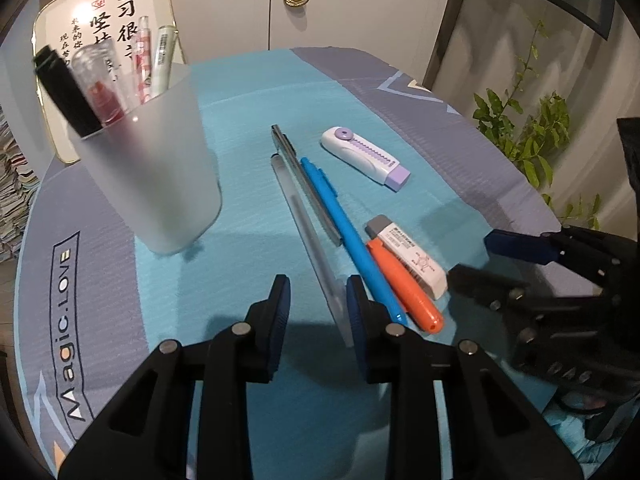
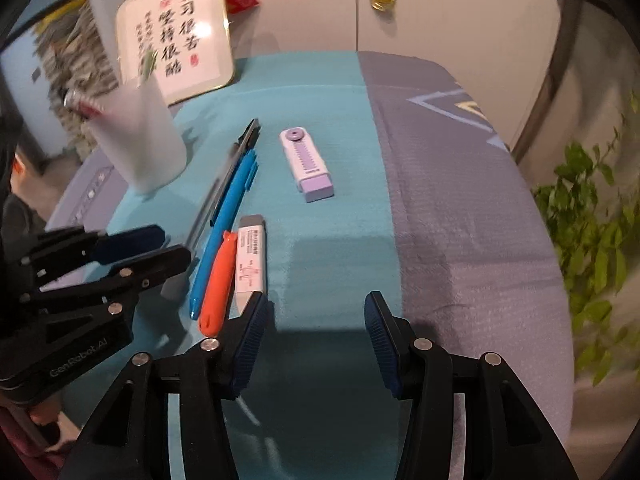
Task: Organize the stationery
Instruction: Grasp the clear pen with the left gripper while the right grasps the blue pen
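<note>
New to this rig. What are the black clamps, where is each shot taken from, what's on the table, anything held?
The black clamps are handheld two-finger grippers, one in each of a person's hands. Each picture comes from a fisheye camera on one gripper, looking along its fingers. The left gripper is open over a clear pen; the right gripper is open and empty. On the teal mat lie a blue pen, an orange marker, a white eraser, a purple-white slide eraser, and a frosted cup holding pens.
</note>
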The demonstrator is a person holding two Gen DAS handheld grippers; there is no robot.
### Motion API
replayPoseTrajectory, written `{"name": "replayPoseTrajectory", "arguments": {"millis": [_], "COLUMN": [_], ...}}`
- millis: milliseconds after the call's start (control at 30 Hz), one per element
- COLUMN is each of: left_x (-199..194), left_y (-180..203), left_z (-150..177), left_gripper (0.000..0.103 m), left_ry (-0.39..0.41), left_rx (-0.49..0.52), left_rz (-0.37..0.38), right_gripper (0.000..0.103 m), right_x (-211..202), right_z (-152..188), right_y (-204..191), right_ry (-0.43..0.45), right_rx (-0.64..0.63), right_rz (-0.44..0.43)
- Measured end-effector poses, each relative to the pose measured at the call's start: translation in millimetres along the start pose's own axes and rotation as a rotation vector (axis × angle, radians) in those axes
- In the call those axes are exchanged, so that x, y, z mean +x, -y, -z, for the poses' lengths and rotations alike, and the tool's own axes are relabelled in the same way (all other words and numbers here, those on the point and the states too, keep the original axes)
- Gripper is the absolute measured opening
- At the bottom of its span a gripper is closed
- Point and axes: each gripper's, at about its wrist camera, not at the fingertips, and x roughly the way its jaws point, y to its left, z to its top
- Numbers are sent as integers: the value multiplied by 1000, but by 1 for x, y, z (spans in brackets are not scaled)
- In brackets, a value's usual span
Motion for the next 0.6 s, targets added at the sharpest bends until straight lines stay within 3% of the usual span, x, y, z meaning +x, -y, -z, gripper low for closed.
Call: {"name": "replayPoseTrajectory", "arguments": {"millis": [200,333,433,533,600], "left_x": [-3,-4,-6,-8,-10], "left_y": [-5,-7,-11,-14,-14], "left_z": [3,4,6,6,7], "left_gripper": [27,27,27,27,26], "left_ry": [-1,-4,-6,-8,-2], "left_rx": [7,3,0,-12,-10], "left_rz": [-17,-19,-29,-33,-33], "right_gripper": [51,51,51,51,50], "right_x": [-12,4,10,7,-3], "right_z": [4,6,0,-9,-9], "right_y": [-23,-38,-23,4,16], "right_ry": [32,-28,-18,19,54], "right_rx": [-121,-176,-119,7,67], "right_rz": [-88,-36,3,106,67]}}
